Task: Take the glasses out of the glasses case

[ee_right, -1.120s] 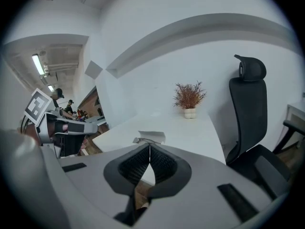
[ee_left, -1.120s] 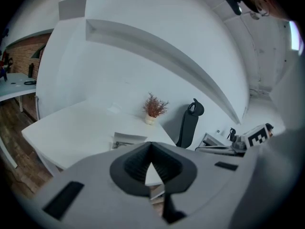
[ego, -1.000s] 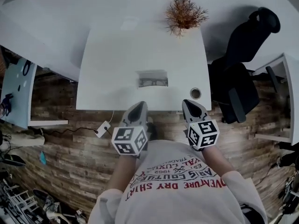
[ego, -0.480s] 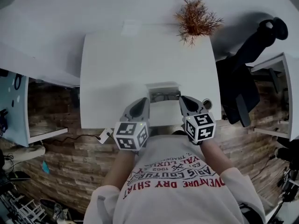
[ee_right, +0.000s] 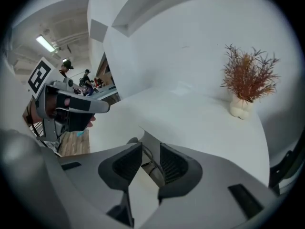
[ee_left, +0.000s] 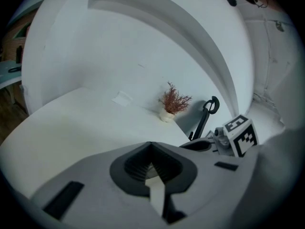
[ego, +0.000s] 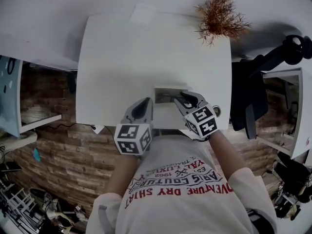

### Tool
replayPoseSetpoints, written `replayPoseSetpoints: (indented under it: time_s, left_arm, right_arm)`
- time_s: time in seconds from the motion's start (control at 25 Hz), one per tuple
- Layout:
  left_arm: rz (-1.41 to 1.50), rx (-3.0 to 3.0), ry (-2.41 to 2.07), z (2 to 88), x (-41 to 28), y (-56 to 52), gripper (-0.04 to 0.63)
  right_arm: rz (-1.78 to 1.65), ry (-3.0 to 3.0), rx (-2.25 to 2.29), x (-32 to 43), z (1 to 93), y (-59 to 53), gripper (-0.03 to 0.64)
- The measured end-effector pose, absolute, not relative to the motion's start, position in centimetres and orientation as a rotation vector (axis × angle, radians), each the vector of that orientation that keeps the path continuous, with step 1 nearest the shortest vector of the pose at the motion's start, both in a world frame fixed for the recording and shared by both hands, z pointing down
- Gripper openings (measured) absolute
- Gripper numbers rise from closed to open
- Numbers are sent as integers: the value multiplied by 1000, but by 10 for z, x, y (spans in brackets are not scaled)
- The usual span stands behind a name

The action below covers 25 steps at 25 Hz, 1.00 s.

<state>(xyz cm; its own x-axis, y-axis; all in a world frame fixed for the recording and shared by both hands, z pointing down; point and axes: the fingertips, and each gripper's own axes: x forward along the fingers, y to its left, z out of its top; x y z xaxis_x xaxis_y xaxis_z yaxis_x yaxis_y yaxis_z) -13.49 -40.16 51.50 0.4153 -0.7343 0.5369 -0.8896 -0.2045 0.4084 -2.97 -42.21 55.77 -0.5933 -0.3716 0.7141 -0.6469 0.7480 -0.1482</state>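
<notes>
At the table's (ego: 122, 57) near edge, right gripper (ego: 184, 100) is opening its jaws over the glasses (ee_right: 150, 162) lying in the glasses case (ego: 165, 92), nothing pinched yet, left gripper (ego: 142, 108) hovering pressed shut just left, so the unsteadied case is risking lifting along.

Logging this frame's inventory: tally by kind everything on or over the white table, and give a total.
Gripper: 2, the left gripper and the right gripper, whose jaws are opening with the rim of the glasses case between them
Glasses case: 1
Glasses: 1
Potted dried plant: 1
Flat white slip: 1
Round ring in the tabletop: 1
Total: 7
</notes>
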Motion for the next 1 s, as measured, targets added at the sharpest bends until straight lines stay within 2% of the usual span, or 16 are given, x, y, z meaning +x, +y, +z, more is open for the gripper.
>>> replayPoseSetpoints:
  time_s: [0.48, 0.76, 1.0]
  left_arm:
    - [277, 1827, -1468, 543, -148, -388, 2]
    - [274, 1767, -1513, 550, -155, -375, 2]
    - [267, 1755, -1530, 550, -157, -375, 2]
  right_arm:
    - [339, -2110, 273, -49, 605, -422, 134]
    - [209, -2015, 138, -47, 624, -420, 97]
    - [57, -1979, 69, -47, 628, -417, 33]
